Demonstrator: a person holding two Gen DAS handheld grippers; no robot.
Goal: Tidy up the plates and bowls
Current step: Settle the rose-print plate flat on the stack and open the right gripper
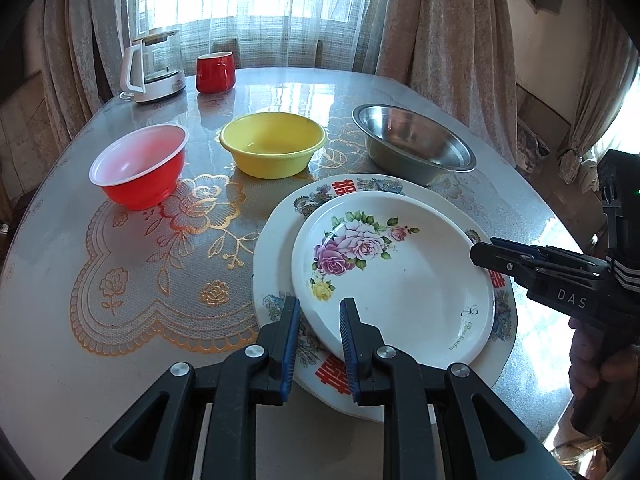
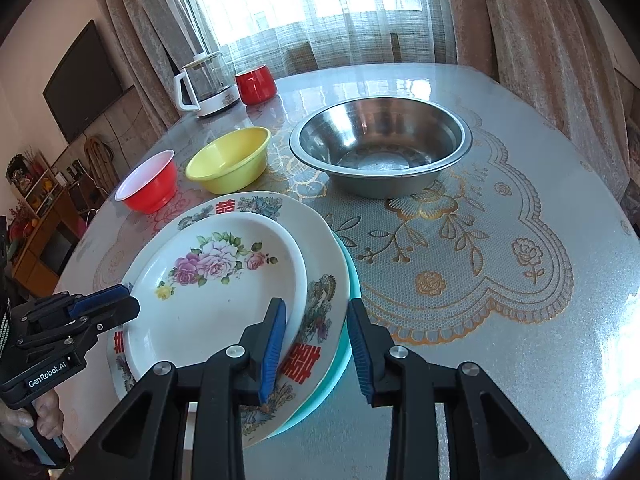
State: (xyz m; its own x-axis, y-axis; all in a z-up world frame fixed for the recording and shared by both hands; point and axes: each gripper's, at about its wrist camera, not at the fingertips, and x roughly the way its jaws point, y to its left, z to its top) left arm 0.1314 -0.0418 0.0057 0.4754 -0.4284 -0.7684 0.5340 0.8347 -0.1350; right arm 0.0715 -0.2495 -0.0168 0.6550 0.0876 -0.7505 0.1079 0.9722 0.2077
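A white rose plate [image 1: 400,272] [image 2: 216,312] lies off-centre on a larger plate with red characters [image 1: 276,248] [image 2: 320,264]. A teal plate [image 2: 352,280] sits under both. My left gripper [image 1: 320,302] [image 2: 130,300] straddles the rose plate's near-left rim, jaws narrow and pinching it. My right gripper [image 2: 316,304] [image 1: 476,252] stands a little wider over the stack's right rims, its pads apart from them. Behind the stack stand a red bowl [image 1: 140,168], a yellow bowl [image 1: 272,144] and a steel bowl [image 1: 416,144].
A glass kettle [image 1: 152,68] and a red mug [image 1: 215,72] stand at the table's far left by the curtains. The round table [image 2: 520,360] has a lace-pattern cover. A hand [image 2: 44,412] holds the left gripper's grip.
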